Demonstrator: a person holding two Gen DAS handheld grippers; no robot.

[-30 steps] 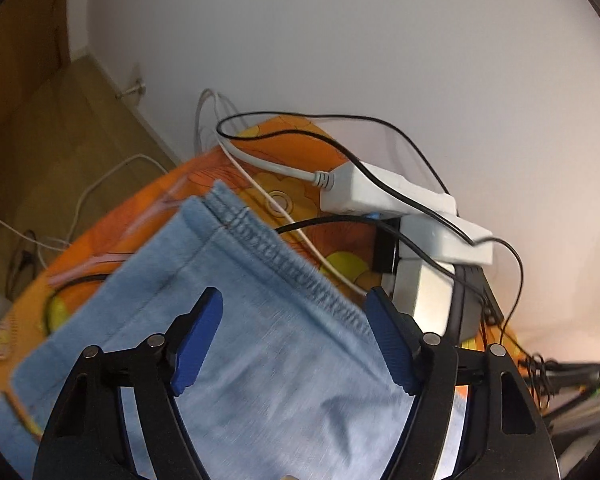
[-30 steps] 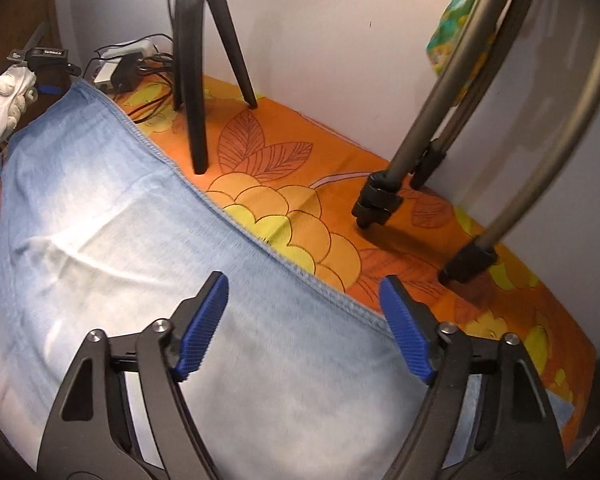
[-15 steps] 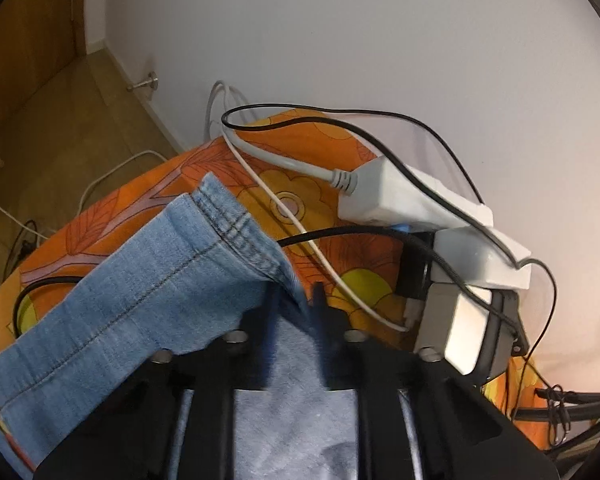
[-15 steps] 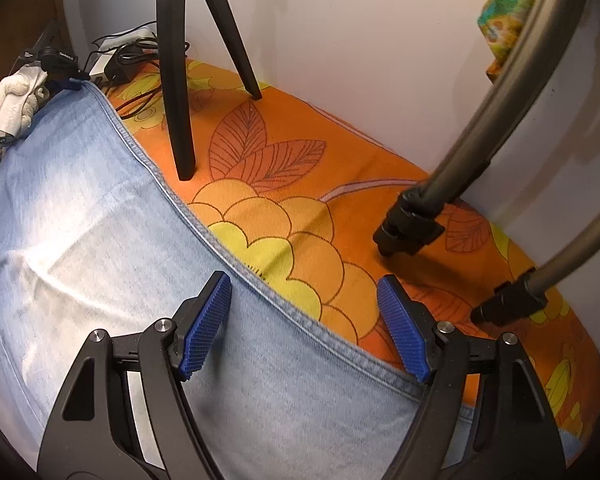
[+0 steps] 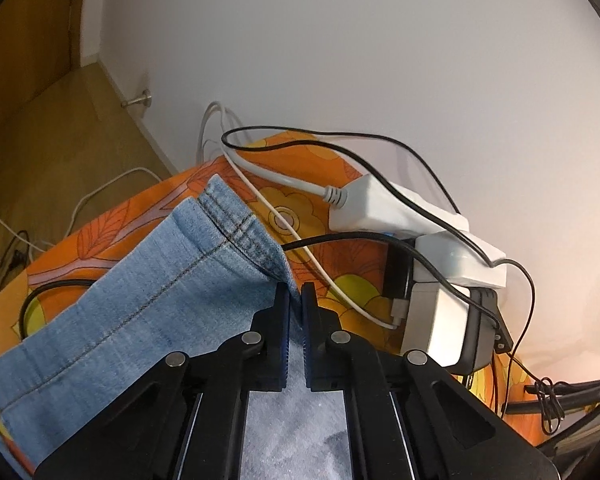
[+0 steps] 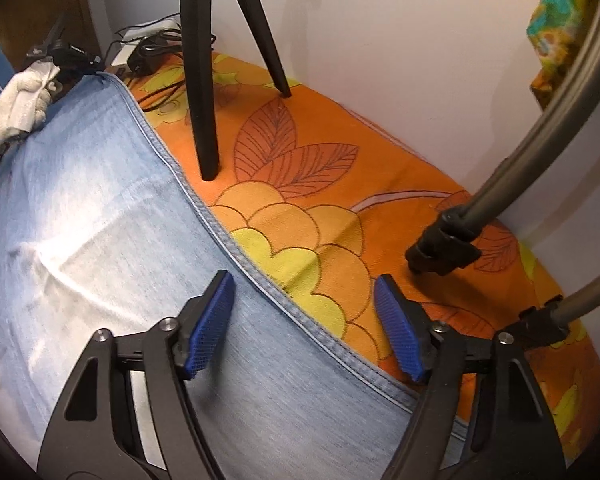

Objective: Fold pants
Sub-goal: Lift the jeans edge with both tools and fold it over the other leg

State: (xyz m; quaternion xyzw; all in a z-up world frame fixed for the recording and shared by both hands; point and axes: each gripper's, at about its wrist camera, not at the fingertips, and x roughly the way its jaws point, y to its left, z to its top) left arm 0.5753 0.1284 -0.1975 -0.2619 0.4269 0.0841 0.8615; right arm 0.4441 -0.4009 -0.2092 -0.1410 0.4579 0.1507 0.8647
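Closed since before, L tool (image 5: 295,304) pinches pants (image 5: 140,300) hem, angled down.

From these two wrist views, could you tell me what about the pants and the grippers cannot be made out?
- Left wrist view: the left gripper is shut on the pants at the hem; the fabric below is covered by its frame.
- Right wrist view: the waist end of the pants is cut off by the bottom edge.
- Right wrist view: the right gripper is closing over the seam; contact cannot be judged.
- The gloved hand hides most of the far gripper.
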